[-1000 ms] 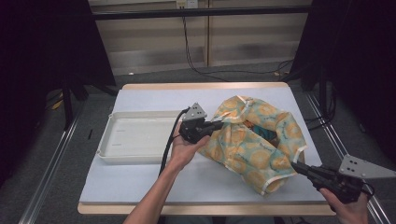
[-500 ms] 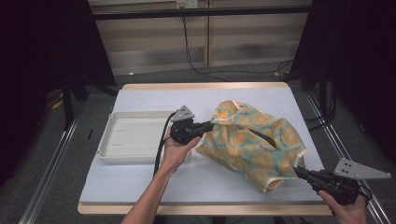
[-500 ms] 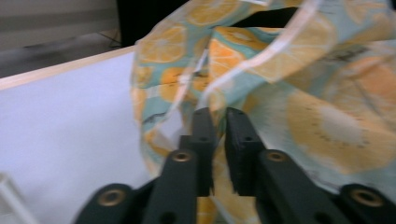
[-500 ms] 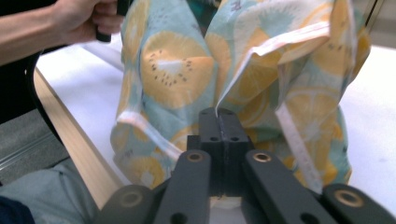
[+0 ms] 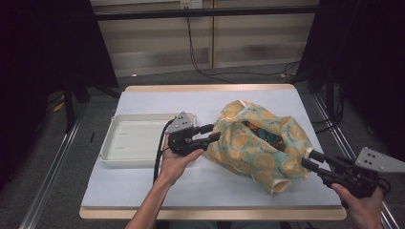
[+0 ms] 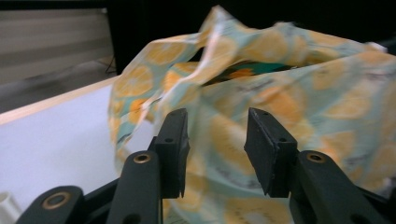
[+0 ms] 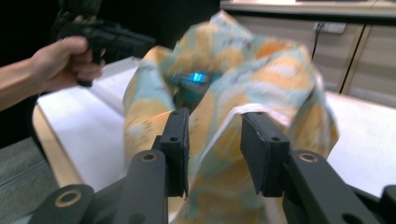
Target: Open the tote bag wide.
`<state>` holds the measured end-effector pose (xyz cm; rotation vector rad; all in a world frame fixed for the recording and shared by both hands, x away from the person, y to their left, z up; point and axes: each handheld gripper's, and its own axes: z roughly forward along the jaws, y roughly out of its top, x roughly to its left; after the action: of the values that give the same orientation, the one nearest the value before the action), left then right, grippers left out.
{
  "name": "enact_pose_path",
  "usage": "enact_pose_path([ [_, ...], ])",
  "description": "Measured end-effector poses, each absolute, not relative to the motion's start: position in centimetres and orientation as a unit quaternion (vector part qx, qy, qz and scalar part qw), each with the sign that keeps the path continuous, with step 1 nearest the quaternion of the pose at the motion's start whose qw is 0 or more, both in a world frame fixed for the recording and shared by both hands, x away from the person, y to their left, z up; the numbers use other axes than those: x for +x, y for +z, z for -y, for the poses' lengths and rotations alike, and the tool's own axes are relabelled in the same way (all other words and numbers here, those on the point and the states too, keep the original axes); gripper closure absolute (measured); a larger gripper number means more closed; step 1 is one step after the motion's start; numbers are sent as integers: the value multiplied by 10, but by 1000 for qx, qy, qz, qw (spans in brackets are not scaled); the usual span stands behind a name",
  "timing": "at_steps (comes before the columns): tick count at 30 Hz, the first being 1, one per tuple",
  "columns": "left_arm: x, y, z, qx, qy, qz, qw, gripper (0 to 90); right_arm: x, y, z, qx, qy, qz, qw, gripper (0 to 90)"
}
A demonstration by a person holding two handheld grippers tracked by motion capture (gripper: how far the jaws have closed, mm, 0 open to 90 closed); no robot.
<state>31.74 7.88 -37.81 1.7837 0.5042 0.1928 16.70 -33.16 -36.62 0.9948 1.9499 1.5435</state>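
Note:
A cloth bag (image 5: pixel 258 145) printed with orange slices on pale green lies slumped on the white table (image 5: pixel 143 186), right of centre. Its mouth gapes upward and something teal (image 5: pixel 261 134) shows inside. My left gripper (image 5: pixel 213 133) is at the bag's left side; its jaws have just been opening and stand apart, with the cloth (image 6: pixel 289 74) just beyond them. My right gripper (image 5: pixel 309 159) is at the bag's near right corner. Its jaws have just been opening too and stand apart, and a fold of the bag (image 7: pixel 243 70) hangs loose between them.
A shallow white tray (image 5: pixel 125 160) sits at the left of the table, just behind my left hand. The table's wooden front edge (image 5: pixel 210 213) runs close to my right gripper. Cables hang down the wall behind.
Both grippers opened and let go of the bag. The left gripper drew back to the left. The bag sank and settled on the table.

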Motion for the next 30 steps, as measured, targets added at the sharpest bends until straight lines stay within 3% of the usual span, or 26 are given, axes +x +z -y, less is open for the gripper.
enact_pose_path([
  [7,301,-365,-53,782,71,-163,598,600,184,-348,335,363,562,-705,236,589],
  [12,293,-359,-36,783,58,-141,603,521,175,-359,345,378,558,-701,233,577],
  [20,280,-383,-10,817,57,-126,560,474,168,-358,357,380,563,-696,234,580],
  [22,278,-388,-9,824,60,-117,551,558,175,-355,352,374,566,-697,234,580],
  [25,277,-391,-13,823,55,-99,556,794,193,-350,340,357,569,-706,225,576],
  [27,277,-393,-15,824,48,-99,555,900,205,-348,329,351,571,-708,225,582],
  [30,277,-393,-17,828,39,-96,550,900,227,-348,314,343,568,-715,219,541],
])
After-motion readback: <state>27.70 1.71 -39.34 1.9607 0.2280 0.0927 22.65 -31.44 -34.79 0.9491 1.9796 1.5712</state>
